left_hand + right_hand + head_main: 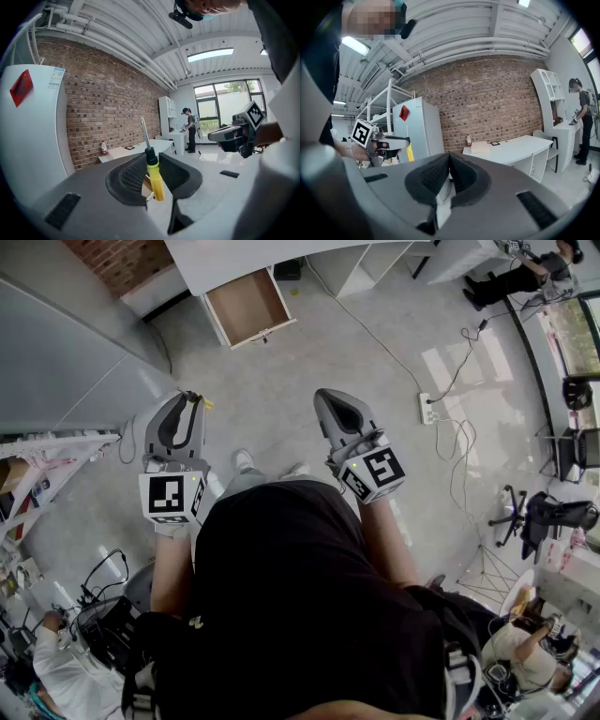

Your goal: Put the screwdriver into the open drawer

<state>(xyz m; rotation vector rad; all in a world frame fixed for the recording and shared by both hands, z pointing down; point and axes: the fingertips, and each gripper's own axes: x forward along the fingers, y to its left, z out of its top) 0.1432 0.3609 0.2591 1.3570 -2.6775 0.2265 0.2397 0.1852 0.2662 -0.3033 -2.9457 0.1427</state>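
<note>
A screwdriver with a yellow handle, black collar and bare metal shaft stands upright between the jaws of my left gripper, which is shut on the handle. In the head view only a yellow tip of the screwdriver shows beside the left gripper. My right gripper hovers level with it to the right; its jaws are shut with nothing between them. The open drawer, wood-lined and white-fronted, lies ahead on the far side of the floor, well apart from both grippers.
A white desk stands over the drawer. A tall grey cabinet and a shelf rack are on the left. Cables and a power strip cross the floor on the right. Other people work at the room's edges.
</note>
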